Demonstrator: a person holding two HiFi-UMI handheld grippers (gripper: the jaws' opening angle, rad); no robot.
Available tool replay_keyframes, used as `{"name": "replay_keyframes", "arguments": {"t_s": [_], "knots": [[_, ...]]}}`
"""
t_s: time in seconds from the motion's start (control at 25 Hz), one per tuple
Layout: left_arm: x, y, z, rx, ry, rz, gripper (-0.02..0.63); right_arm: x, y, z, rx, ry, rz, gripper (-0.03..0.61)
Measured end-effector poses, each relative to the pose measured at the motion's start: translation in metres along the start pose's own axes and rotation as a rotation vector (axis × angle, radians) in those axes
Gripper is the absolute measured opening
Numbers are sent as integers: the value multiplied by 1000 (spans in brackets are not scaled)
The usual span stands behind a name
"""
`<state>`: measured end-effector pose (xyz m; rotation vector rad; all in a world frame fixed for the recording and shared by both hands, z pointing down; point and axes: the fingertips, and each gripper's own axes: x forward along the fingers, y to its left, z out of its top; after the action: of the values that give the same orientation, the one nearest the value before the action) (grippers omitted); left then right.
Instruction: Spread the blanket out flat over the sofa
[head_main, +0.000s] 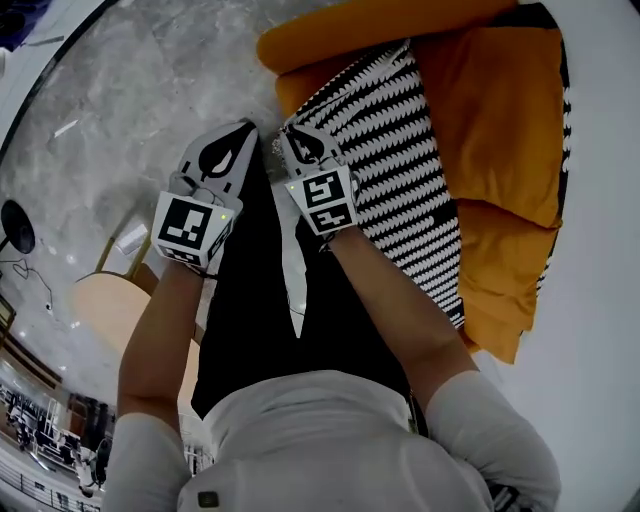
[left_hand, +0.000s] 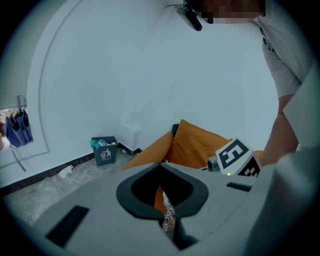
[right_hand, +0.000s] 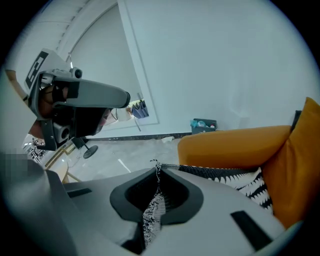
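Note:
A black-and-white patterned blanket (head_main: 400, 160) lies over the seat of an orange sofa (head_main: 500, 100), with its near edge lifted off the sofa's left side. My right gripper (head_main: 293, 133) is shut on that edge. In the right gripper view the fabric (right_hand: 156, 205) runs between the closed jaws of the right gripper (right_hand: 157, 167) and stretches back to the sofa (right_hand: 230, 145). My left gripper (head_main: 243, 128) is close beside it on the left. In the left gripper view a strip of blanket (left_hand: 168, 215) is pinched in the left gripper (left_hand: 161, 164).
Grey marble floor (head_main: 150, 80) lies left of the sofa. A round wooden table (head_main: 110, 310) stands at the lower left, with a black fan base (head_main: 15, 225) beyond it. A small bin (left_hand: 104, 150) stands against the white wall. Orange back cushions (left_hand: 200, 142) rise behind the seat.

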<state>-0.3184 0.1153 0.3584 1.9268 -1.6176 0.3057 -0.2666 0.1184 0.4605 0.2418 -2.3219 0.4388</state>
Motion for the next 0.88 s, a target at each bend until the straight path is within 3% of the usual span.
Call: {"name": "replay_keyframes", "arguments": {"t_s": [0.2,0.36,0.56,0.88], "knots": [[1,2,-6,-3,-17,6,9,24,-8,-5,3,26,-2,35],[-8,69,-13,-55,-13,20,9,96,5,12,3,93,2,35],[2,59,-41,-63,-25,33,9,117,-5,-39,4,149,-8,35],[12,96,-57,-89,-35,44,9,179,-12,-81,-1,243,-43,35]]}}
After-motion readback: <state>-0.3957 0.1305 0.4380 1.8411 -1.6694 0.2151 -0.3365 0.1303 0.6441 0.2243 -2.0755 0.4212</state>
